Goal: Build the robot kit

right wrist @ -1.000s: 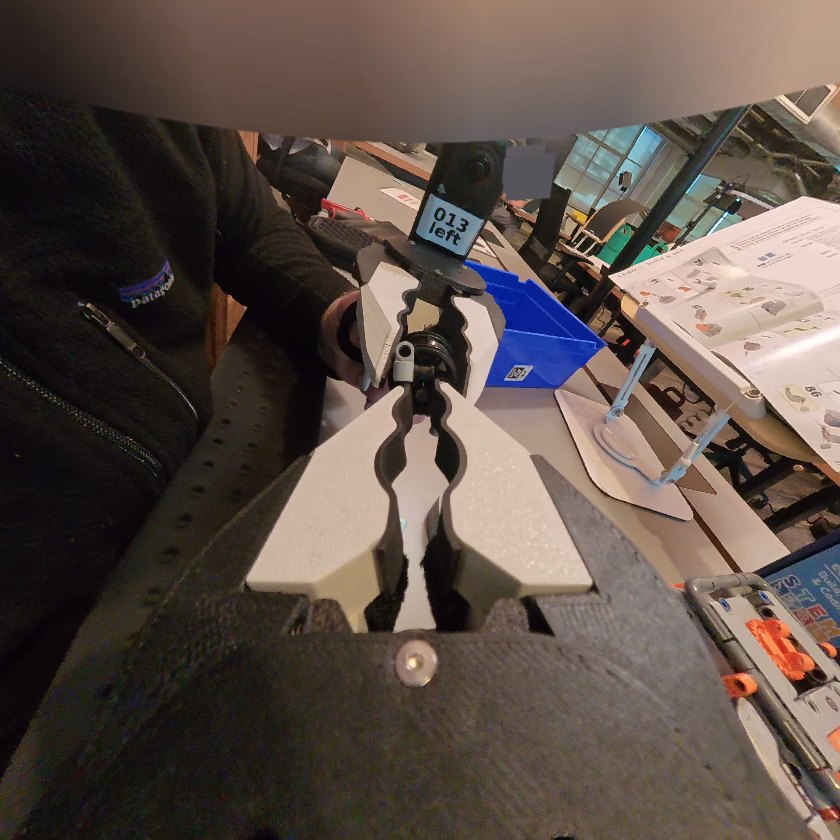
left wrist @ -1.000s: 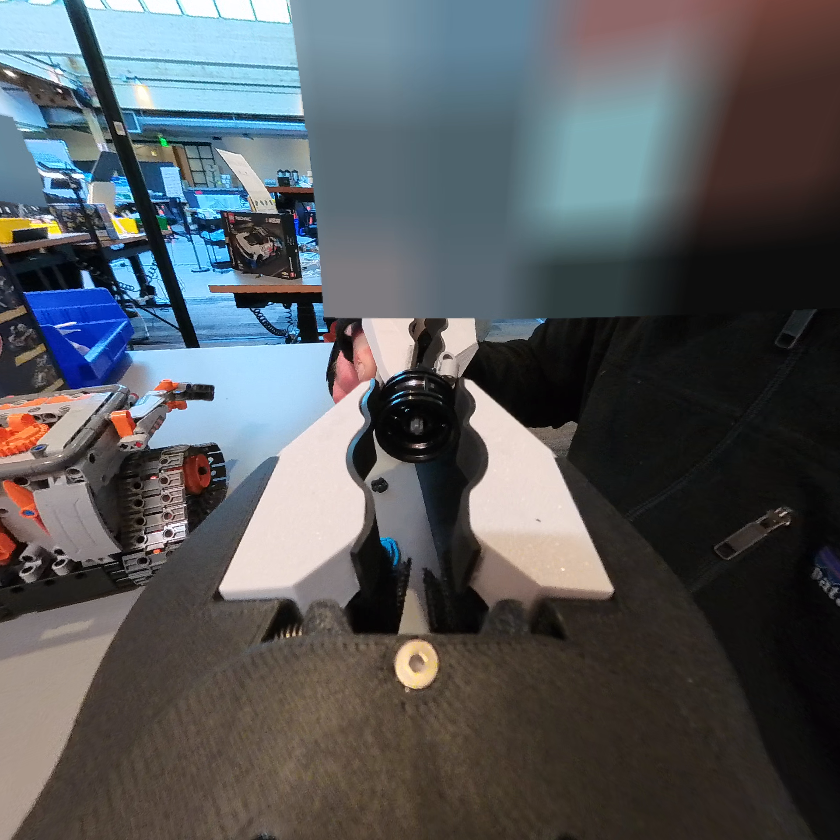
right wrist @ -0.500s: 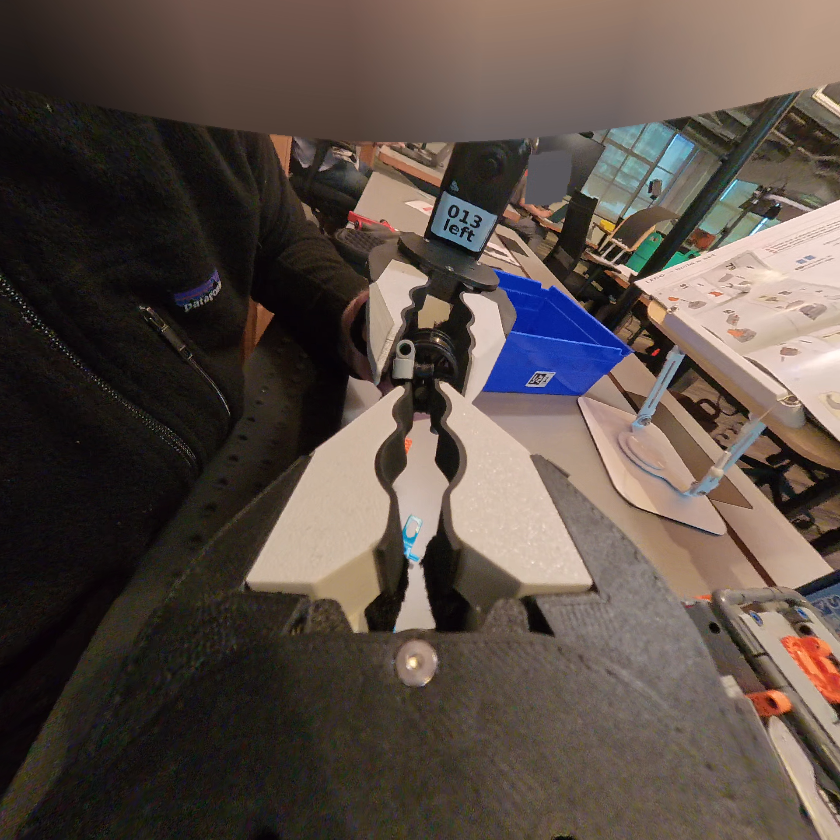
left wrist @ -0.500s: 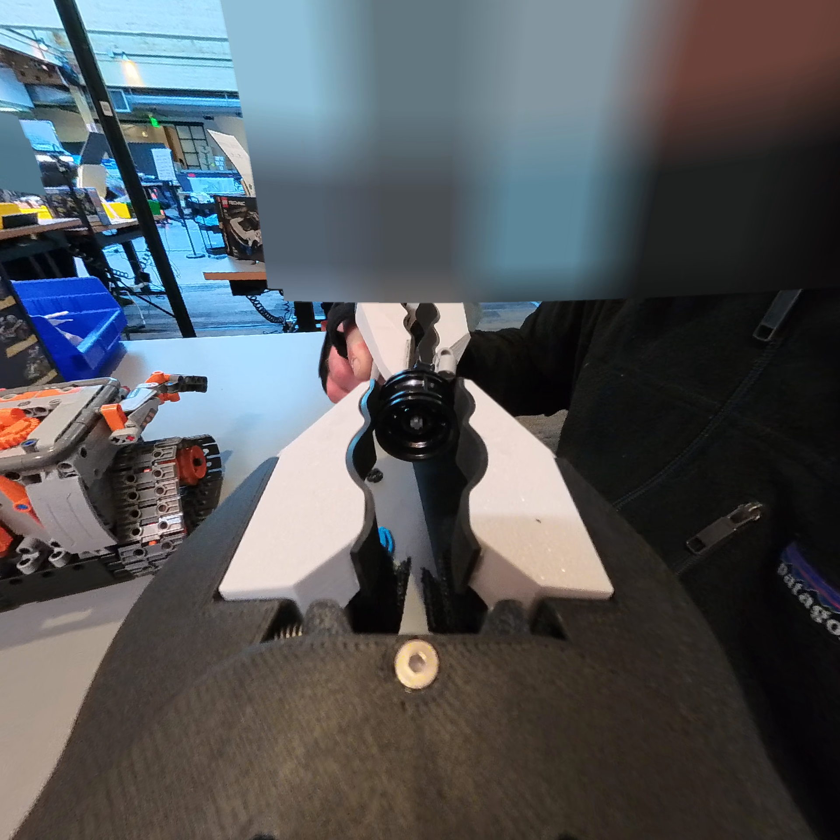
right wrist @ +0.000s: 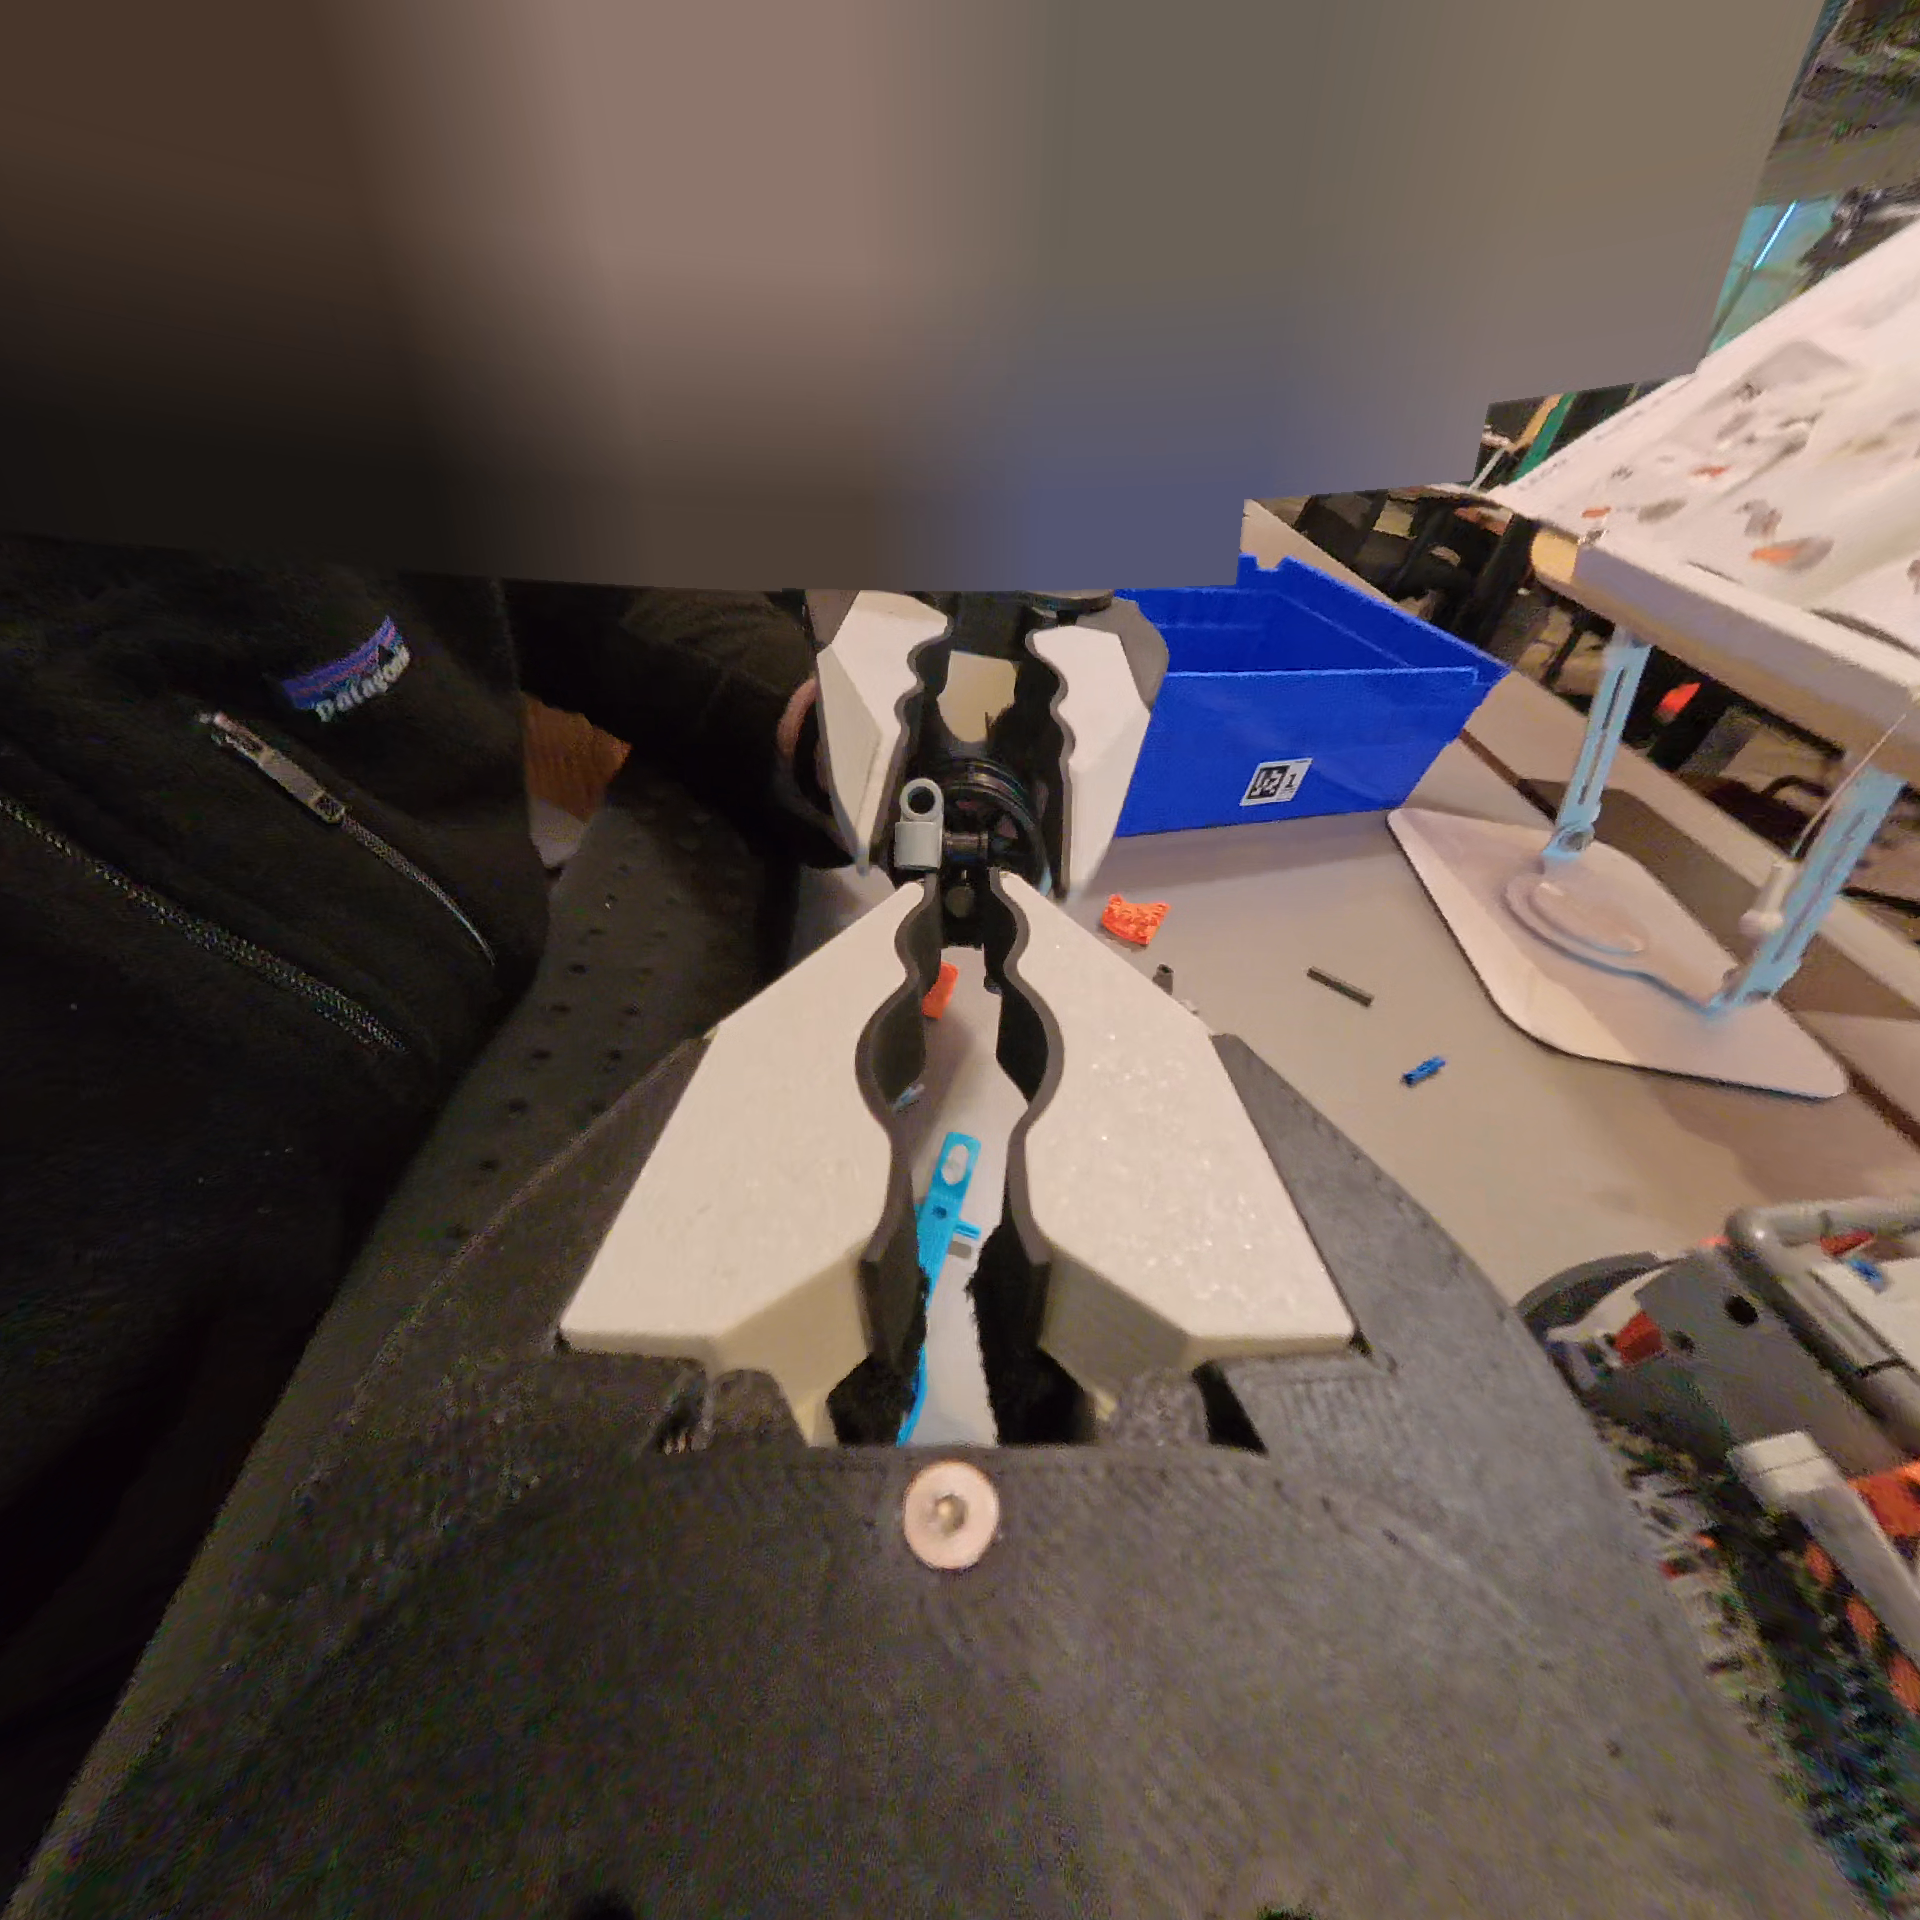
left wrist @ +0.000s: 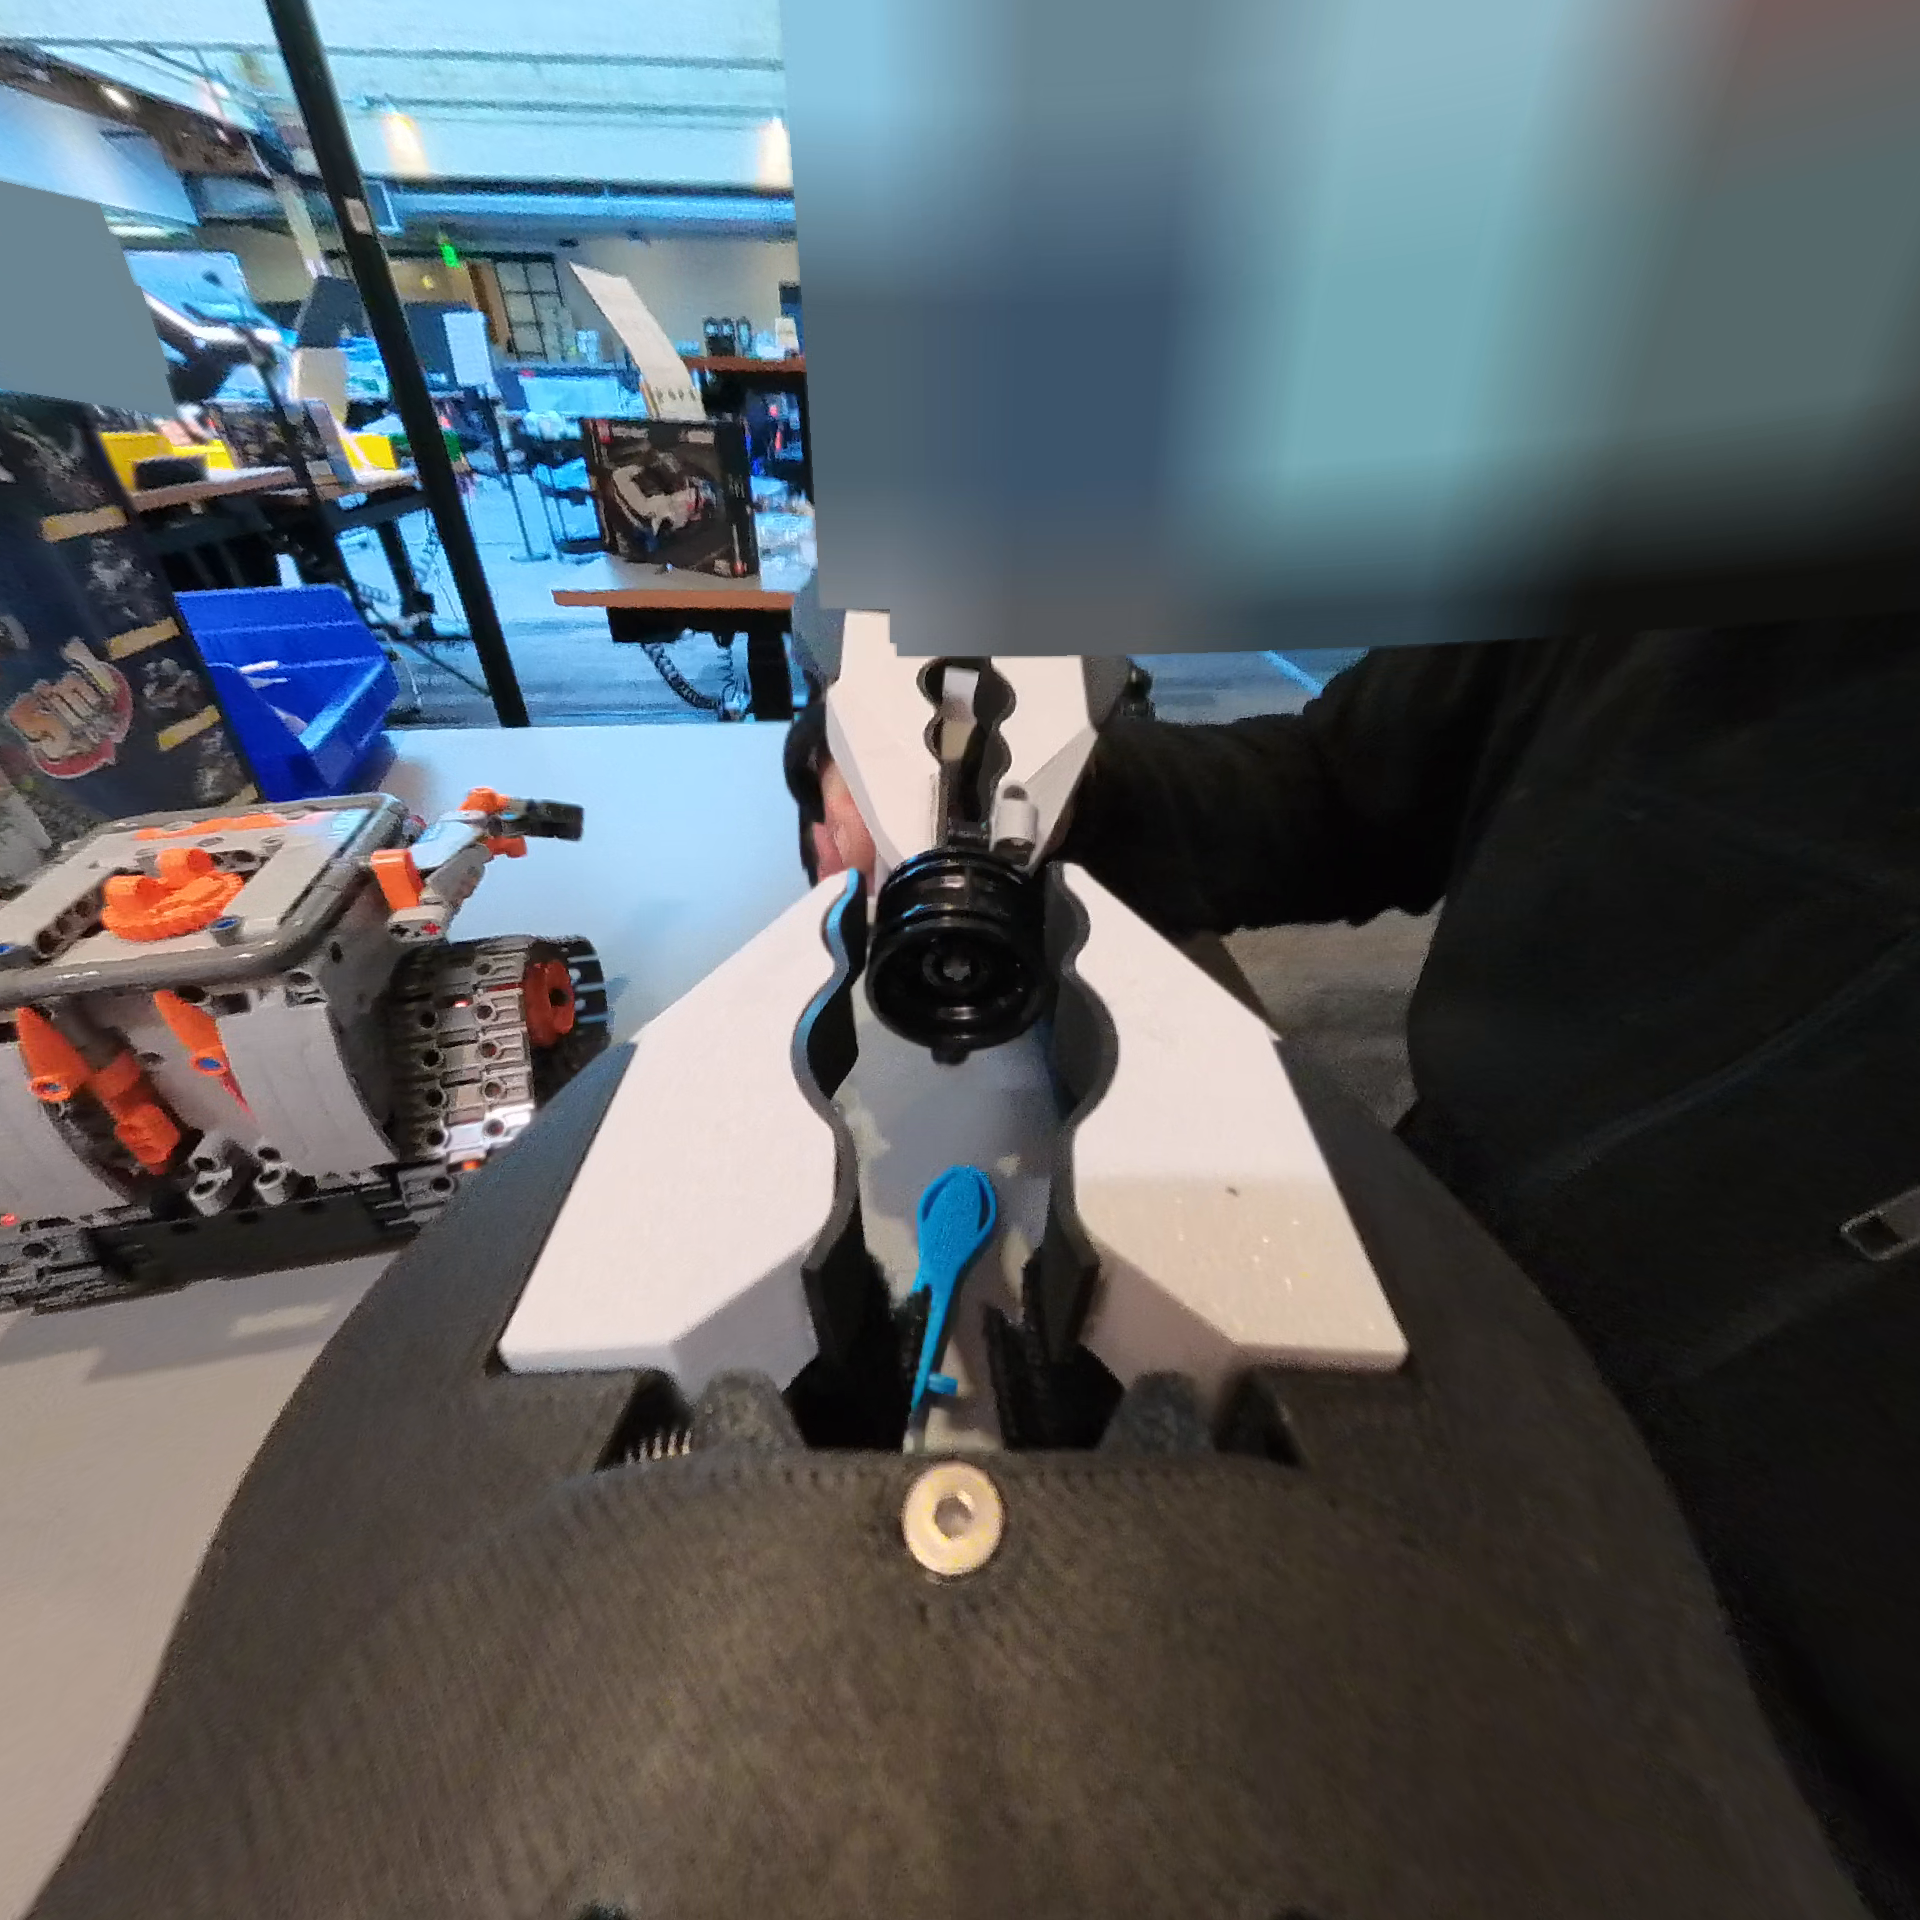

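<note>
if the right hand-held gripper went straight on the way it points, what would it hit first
Most likely the black wheel clamped in the left hand-held gripper, which faces the right hand-held gripper nearly tip to tip. The exact gap is hard to judge.

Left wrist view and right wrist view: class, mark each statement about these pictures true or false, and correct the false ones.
1. The left tongs grip a black wheel. True.
2. The blue bin lies tipped on its side. False: it stands upright on the table.
3. A tracked brick model stands on the table. True.
4. The right tongs hold an orange piece. False: they grip a black pin with a grey connector.
</note>
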